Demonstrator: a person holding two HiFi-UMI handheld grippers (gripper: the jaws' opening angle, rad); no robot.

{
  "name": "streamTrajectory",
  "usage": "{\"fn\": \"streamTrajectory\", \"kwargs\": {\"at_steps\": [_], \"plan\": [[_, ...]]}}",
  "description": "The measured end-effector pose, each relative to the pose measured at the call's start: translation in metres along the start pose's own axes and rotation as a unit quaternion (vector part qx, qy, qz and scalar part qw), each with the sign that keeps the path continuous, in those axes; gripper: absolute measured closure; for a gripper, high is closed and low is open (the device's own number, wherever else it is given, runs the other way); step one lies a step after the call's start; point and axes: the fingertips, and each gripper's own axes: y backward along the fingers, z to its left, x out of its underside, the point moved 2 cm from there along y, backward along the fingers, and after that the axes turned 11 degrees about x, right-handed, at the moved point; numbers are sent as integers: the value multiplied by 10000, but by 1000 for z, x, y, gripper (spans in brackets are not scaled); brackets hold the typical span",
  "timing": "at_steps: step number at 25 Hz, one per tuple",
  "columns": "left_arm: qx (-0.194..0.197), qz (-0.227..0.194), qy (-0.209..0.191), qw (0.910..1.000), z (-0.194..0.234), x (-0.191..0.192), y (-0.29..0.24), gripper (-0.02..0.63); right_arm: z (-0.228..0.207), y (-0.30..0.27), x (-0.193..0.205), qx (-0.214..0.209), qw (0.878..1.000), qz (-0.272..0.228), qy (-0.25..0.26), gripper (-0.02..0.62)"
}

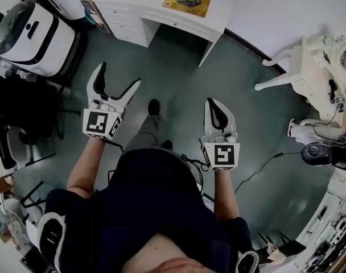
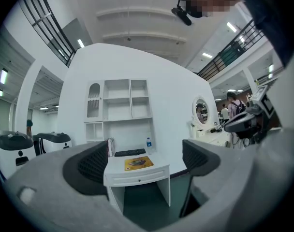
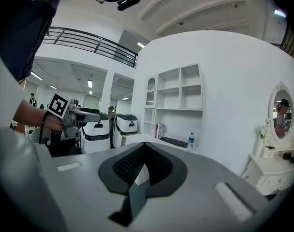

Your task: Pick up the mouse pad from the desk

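The yellow mouse pad (image 1: 187, 0) lies on the white desk (image 1: 133, 7) at the top of the head view, well ahead of both grippers. In the left gripper view the mouse pad (image 2: 139, 163) lies on the desk top in front of a black keyboard (image 2: 130, 152) and a water bottle (image 2: 148, 144). My left gripper (image 1: 120, 74) is held over the floor with its jaws spread wide and nothing between them; from its own camera the left gripper (image 2: 146, 159) frames the distant desk. My right gripper (image 1: 213, 102) (image 3: 143, 146) is shut and holds nothing.
Two white machines (image 1: 31, 30) stand at the left and a white vanity table (image 1: 318, 67) at the right. A black cable (image 1: 258, 169) trails over the grey floor. White shelves (image 2: 120, 105) rise behind the desk, and a round mirror (image 2: 201, 111) is to their right.
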Motion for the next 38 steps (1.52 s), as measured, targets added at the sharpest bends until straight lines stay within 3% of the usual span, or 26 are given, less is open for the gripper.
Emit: {"fn": "streamTrajectory", "kwargs": {"at_steps": [11,19,27,38], "plan": [[480,-154,198,9985,123,3,-127,112,-27,-162,-27,498,9987,14,145,597],[827,-88,254,9962,172,8,-222,112,-57,-238,-33,678,9974,207,133,597],[716,178,536,9958,200,42,-325,112,-112,-315,-21,389,9988,230,178,597],[428,610,1535,9853,239,107,-445,112,-180,-419,-21,-380,9984,361,194,597]]}}
